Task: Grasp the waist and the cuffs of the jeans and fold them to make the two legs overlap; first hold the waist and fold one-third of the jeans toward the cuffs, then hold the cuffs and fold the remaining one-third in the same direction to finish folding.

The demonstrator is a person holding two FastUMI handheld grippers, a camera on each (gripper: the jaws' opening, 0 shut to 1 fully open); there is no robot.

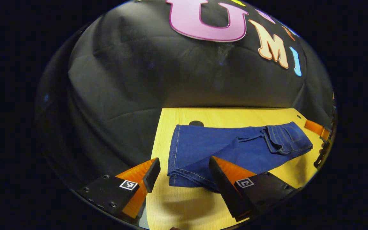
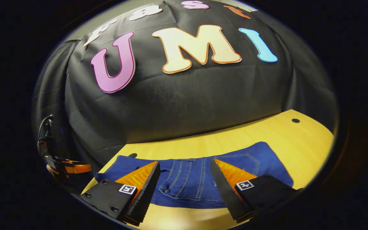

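Blue jeans [image 1: 235, 150] lie flat on the wooden table [image 1: 222, 116], one leg over the other. In the left gripper view the cuffs [image 1: 179, 175] are nearest me and the waist with a back pocket [image 1: 286, 137] is at the far right. My left gripper [image 1: 184, 174] hovers open just above the cuff end, its fingers either side of the hem. In the right gripper view my right gripper [image 2: 184, 179] is open over the waist and pocket area of the jeans [image 2: 187, 182], holding nothing.
The table [image 2: 235, 134] has small dark holes [image 2: 295, 120] near its far edge. The black cloth wall stands close behind. The other gripper shows at the right edge [image 1: 318, 129] of the left gripper view and at the left edge [image 2: 65, 167] of the right gripper view.
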